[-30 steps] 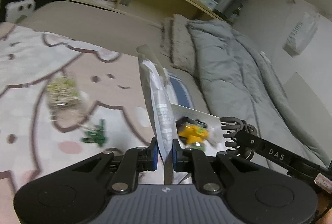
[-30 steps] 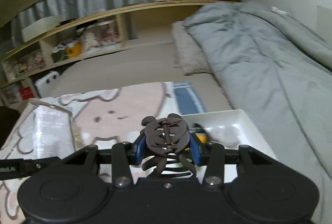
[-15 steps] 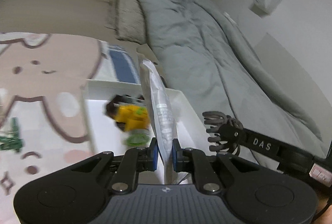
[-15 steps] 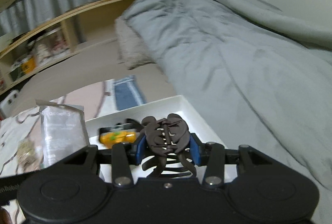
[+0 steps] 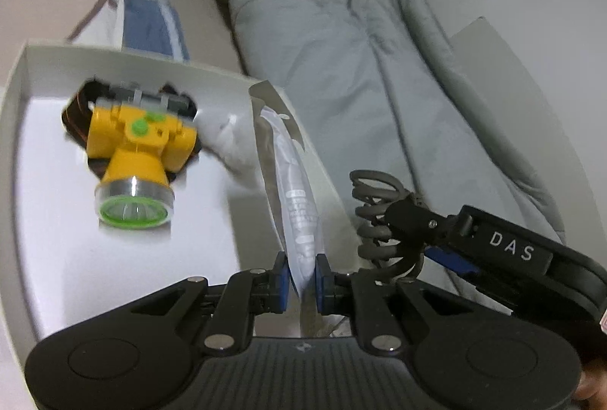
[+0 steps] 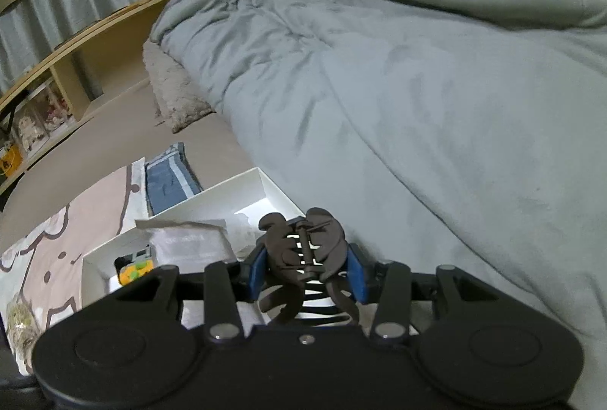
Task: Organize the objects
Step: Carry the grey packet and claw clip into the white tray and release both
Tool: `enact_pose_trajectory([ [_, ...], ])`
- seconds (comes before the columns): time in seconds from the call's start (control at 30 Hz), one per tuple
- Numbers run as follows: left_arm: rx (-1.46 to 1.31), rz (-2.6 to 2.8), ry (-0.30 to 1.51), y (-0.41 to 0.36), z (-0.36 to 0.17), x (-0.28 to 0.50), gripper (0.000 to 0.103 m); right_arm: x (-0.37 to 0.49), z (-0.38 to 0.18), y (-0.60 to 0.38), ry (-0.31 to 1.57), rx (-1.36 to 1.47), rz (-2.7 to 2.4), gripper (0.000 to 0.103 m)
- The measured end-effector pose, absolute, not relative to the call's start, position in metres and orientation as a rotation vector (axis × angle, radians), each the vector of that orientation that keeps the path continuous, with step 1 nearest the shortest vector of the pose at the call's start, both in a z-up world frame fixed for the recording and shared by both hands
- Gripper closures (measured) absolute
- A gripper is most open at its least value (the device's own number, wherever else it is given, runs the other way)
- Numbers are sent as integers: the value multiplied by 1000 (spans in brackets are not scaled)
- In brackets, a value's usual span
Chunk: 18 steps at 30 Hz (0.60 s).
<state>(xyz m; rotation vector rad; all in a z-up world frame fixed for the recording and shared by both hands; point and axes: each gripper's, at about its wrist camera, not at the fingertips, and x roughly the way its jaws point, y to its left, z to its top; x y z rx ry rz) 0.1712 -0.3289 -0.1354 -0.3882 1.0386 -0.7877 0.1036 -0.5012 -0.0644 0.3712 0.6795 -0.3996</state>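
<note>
White tray on the bed, serving as reference point. Inside tray, toward far left corner: yellow headlamp with green lens, lying on its dark strap. Above tray's right wall: silver foil pouch, edge-on and upright, pinched at its lower edge between blue pads of left gripper, jaws clamped tight on it. Just right of tray, beyond that wall: dark hair claw clip, squeezed across its body by right gripper, jaws partly closed and pressing on both sides. Same clip visible in left wrist view beside the pouch. Right of tray: grey duvet, rumpled, covering that side of the bed. Beyond tray's far wall: blue-and-white cloth and a cartoon-print blanket. Farther back from tray: wooden shelf with curtain behind.
</note>
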Motion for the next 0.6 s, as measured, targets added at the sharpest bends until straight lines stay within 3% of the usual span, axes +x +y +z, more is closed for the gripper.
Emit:
enact_pose_trajectory([
  [0.2,-387,-700,1082,-327,-157,182,86,126,-85,-504,720,399,-344,58],
  [0.23,-378,-675,1086,-327,-160,184,82,130,-87,-502,721,394,-332,58],
  [0.27,-365,-660,1096,-327,-162,185,63,132,-88,-500,721,383,-324,58],
  [0.37,-350,-662,1087,-324,-158,184,47,139,-95,-493,697,342,-296,56],
  [0.43,-307,-644,1076,-321,-153,181,46,140,-99,-494,713,351,-307,51],
  [0.6,-287,-624,1064,-310,-146,177,49,133,-90,-500,695,366,-356,51],
])
